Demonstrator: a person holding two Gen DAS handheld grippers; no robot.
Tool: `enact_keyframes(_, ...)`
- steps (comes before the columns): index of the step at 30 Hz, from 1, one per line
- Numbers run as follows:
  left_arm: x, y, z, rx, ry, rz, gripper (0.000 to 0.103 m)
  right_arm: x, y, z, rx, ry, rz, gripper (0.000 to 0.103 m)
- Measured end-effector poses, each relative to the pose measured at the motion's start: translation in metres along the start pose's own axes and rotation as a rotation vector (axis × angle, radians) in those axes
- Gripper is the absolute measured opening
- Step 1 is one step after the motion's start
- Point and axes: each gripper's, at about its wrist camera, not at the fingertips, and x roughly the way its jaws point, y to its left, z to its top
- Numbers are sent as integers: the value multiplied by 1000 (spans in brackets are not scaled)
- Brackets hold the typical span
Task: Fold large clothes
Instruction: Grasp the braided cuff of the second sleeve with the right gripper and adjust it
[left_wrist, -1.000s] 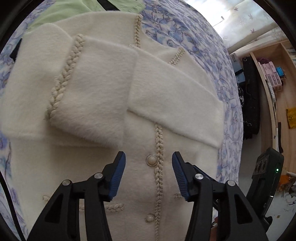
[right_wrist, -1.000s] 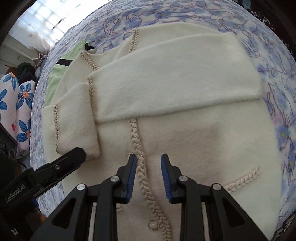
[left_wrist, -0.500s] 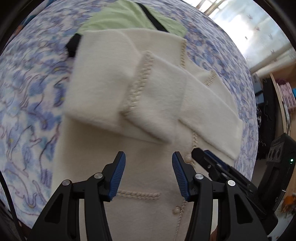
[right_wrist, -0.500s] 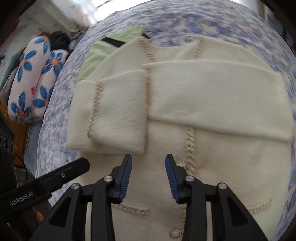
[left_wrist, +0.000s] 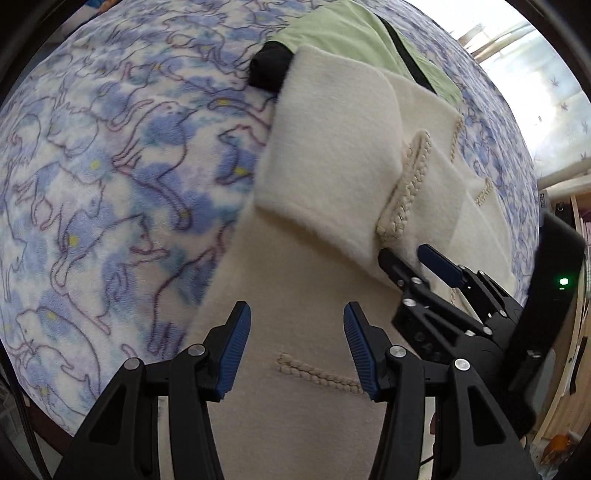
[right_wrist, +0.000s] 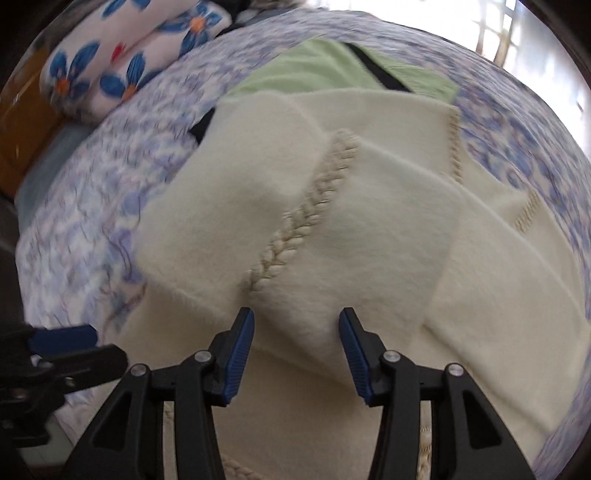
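Note:
A cream cardigan (left_wrist: 332, 177) with braided trim lies flat on a blue-patterned blanket (left_wrist: 92, 184), both sleeves folded across its chest. My left gripper (left_wrist: 295, 321) hovers open over the cardigan's lower left part, just above a braided pocket trim (left_wrist: 317, 373), near the garment's side edge. Nothing sits between its pads. My right gripper (right_wrist: 295, 325) hangs over the end of the folded sleeve (right_wrist: 295, 229); its jaws are opening and hold nothing. In the left wrist view, the right gripper (left_wrist: 404, 253) shows at the right. The left gripper (right_wrist: 74, 349) appears low on the left in the right wrist view.
A light green garment (right_wrist: 325, 66) with a black strip lies beyond the cardigan's collar, and a black piece (left_wrist: 269, 70) pokes out beside the shoulder. Flowered pillows (right_wrist: 110, 55) rest at the far left. Wooden shelving (left_wrist: 580, 332) stands beyond the bed's right edge.
Both grippers have slid from the button placket toward the cardigan's left side, and both views have rolled. The right gripper's jaws stand wider apart than before.

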Motion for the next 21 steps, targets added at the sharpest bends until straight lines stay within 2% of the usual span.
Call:
enact_keyframes(4, 0, 8, 3, -13, -4, 7, 51, 13, 13, 4, -94, -2, -120, 47)
enact_keyframes(5, 0, 9, 4, -12, -5, 9, 51, 14, 12, 4, -99, -5, -108, 33)
enact_keyframes(6, 0, 8, 5, -11, -6, 11, 51, 14, 11, 4, -93, -7, -83, 12)
enact_keyframes(7, -1, 6, 6, -10, -9, 12, 51, 14, 7, 5, -79, 2, -51, 7)
enact_keyframes(9, -2, 1, 8, -5, -16, 15, 51, 5, 1, 8, -36, -13, -17, 6)
enact_keyframes(11, -3, -5, 10, 5, -21, 14, 51, -19, -13, 12, 23, -89, 18, 6)
enact_keyframes(14, -3, -14, 13, 22, -25, 12, 51, -63, -36, 16, 108, -215, 12, 6)
enact_keyframes(17, 2, -28, 15, 38, -23, 6, 51, -108, -80, 5, 274, -316, -5, 6)
enact_keyframes(19, 5, -35, 15, 55, -17, 0, 51, -120, -108, -10, 370, -331, -39, 6)
enact_keyframes(21, 10, -44, 15, 78, -8, 2, 51, -119, -138, -36, 482, -299, -71, 6)
